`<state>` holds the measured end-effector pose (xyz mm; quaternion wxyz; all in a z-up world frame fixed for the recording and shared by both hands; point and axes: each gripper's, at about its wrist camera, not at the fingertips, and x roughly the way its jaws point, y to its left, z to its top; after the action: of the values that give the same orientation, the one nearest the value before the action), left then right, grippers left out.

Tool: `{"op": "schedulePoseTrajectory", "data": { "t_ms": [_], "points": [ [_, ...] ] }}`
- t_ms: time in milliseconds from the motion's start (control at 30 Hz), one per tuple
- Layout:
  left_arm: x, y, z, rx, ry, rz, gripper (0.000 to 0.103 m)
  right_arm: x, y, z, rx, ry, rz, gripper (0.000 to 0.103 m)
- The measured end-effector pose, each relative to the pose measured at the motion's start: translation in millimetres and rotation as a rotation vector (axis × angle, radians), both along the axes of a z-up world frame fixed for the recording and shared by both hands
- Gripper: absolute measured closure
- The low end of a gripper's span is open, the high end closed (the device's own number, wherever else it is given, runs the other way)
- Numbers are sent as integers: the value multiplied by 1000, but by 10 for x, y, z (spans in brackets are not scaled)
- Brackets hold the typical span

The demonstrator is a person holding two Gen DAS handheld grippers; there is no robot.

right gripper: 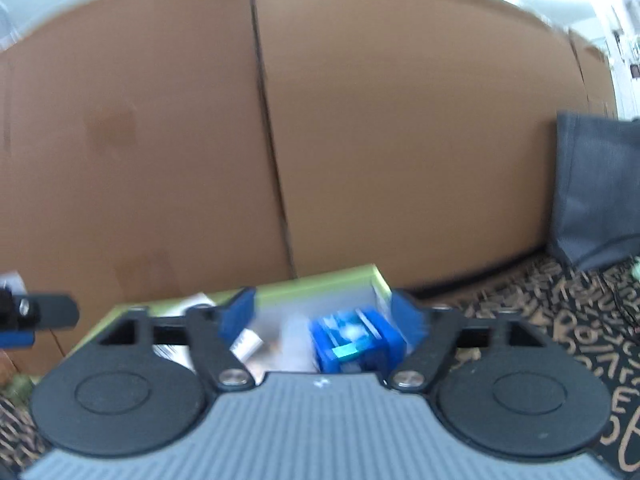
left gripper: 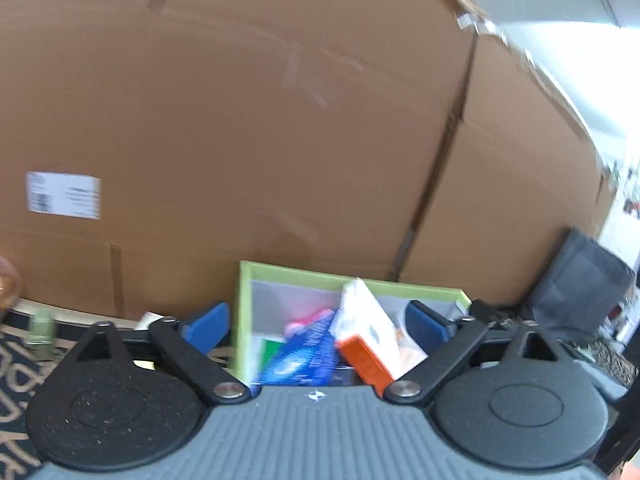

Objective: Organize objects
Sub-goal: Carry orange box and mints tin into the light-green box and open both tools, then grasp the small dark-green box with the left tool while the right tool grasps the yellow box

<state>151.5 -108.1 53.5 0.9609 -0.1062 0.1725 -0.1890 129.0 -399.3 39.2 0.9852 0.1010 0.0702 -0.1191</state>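
A lime-green fabric bin [left gripper: 280,270] stands on the rug against big cardboard boxes. Several items lie in it: a white box with an orange end [left gripper: 366,344], a blue pack [left gripper: 300,360] and something pink [left gripper: 308,318]. My left gripper [left gripper: 318,322] hangs over the bin, open wide, and its blue pads touch nothing. In the right wrist view the same bin [right gripper: 320,280] holds a blue pack [right gripper: 356,344] and a white item [right gripper: 248,344]. My right gripper [right gripper: 322,316] is open above them, the blue pack lying close to its right finger. The left gripper's finger [right gripper: 24,320] shows at the left edge.
Tall cardboard boxes [left gripper: 240,120] wall off the space right behind the bin. A dark grey fabric bin [right gripper: 596,188] stands to the right on a black rug with tan letters [right gripper: 560,320]. A small green object [left gripper: 42,330] lies on the rug to the left.
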Motion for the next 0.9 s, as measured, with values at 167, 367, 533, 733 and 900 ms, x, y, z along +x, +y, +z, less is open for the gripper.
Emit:
{"op": "schedulePoseTrajectory", "data": {
  "t_ms": [167, 367, 533, 733, 900],
  "points": [
    [-166, 493, -82, -3, -2, 73, 1, -50, 229, 58, -10, -43, 83, 11],
    [-222, 1063, -329, 26, 69, 219, 1, -130, 621, 92, -75, -87, 234, 5],
    [-202, 1576, -548, 2, 141, 366, 1, -207, 1065, 82, -158, -94, 380, 4],
    [-113, 1947, -624, 19, 147, 513, 1, -214, 1621, 1, -252, -31, 542, 4],
    [3, 2042, -623, 41, 123, 557, 1, -245, 1951, -39, -271, 7, 663, 4]
  ]
}}
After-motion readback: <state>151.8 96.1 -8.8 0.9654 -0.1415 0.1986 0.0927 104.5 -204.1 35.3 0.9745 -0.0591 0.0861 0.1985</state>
